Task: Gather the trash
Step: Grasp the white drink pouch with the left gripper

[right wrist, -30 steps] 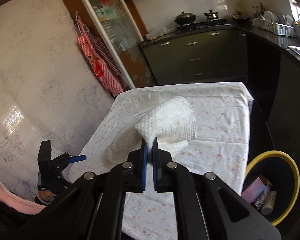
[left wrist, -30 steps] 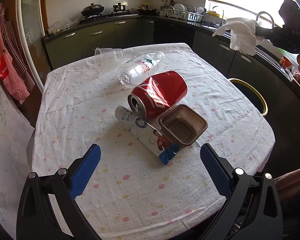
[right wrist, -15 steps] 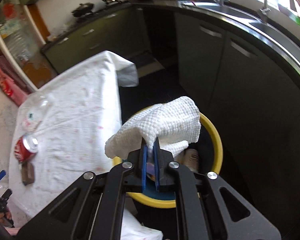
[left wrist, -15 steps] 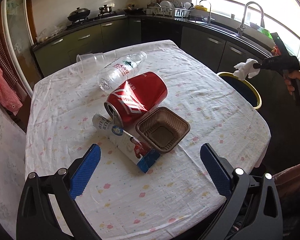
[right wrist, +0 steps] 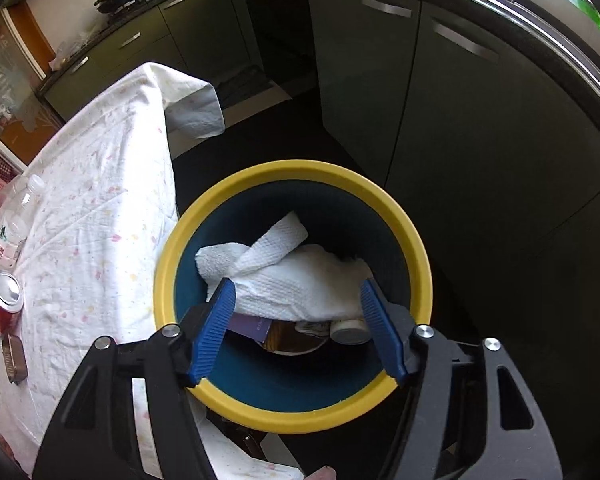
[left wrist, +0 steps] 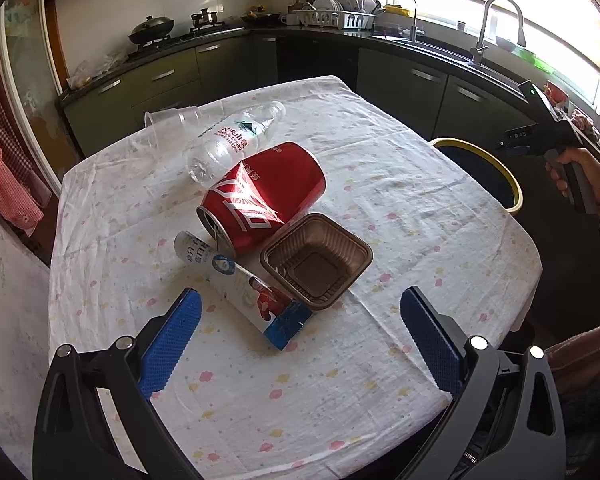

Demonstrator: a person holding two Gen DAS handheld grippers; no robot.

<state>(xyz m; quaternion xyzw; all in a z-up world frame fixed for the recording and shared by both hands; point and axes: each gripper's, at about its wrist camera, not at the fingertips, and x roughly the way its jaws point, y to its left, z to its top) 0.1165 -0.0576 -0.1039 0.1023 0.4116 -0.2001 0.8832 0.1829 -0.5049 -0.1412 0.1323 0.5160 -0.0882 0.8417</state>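
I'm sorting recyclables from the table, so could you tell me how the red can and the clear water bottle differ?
The red can is opaque metal, wide and dented; the water bottle is clear plastic, slimmer and uncrushed. The can's open top faces the camera, while the bottle's neck points away. Both lie on their sides on the tablecloth, touching.

Table (left wrist: 440, 216) w/ cloth: can (left wrist: 264, 196), bottle (left wrist: 232, 140), cup (left wrist: 172, 120), tray (left wrist: 316, 260), tube (left wrist: 244, 288).

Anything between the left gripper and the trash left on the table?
Nothing visible. The left gripper is open above the tablecloth, and the white tube, brown tray and red can lie just ahead of its fingers with bare cloth between.
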